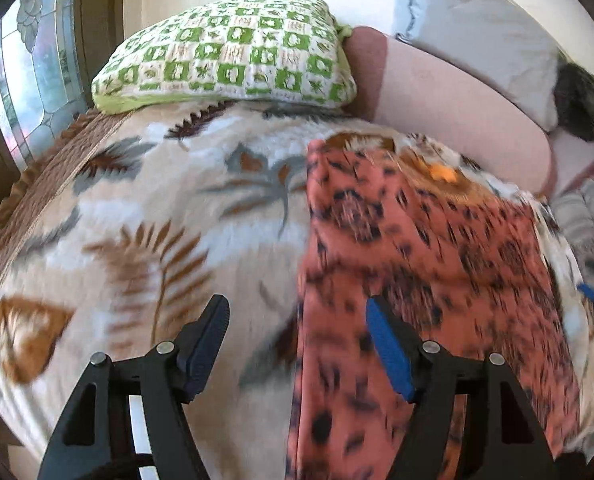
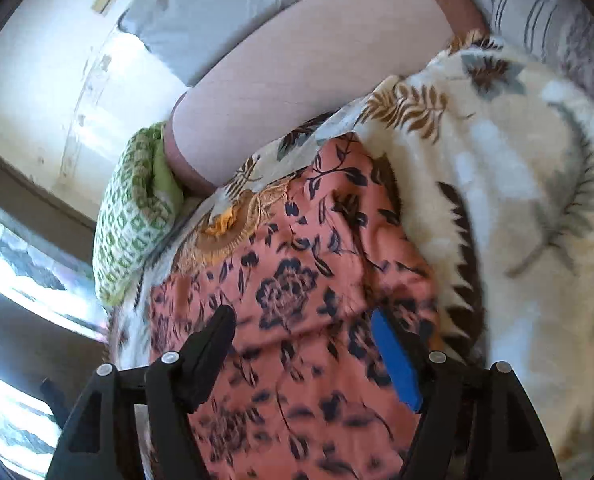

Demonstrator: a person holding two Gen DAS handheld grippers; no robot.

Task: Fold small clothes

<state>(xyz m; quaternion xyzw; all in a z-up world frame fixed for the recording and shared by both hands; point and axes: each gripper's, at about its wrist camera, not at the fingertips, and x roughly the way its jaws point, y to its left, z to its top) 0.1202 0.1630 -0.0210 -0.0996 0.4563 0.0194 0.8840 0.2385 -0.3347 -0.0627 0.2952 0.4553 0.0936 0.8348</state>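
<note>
A salmon-pink garment with a dark floral print lies flat on a cream blanket with leaf patterns, its golden embroidered neckline at the far end. My left gripper is open and empty, hovering over the garment's left edge. In the right wrist view the same garment fills the middle, neckline at the far left. My right gripper is open and empty just above the cloth, with a fold of fabric between the fingers.
A green-and-white checked pillow lies at the head of the bed, also in the right wrist view. A pink bolster and a grey pillow lie behind. A stained-glass window is at the left.
</note>
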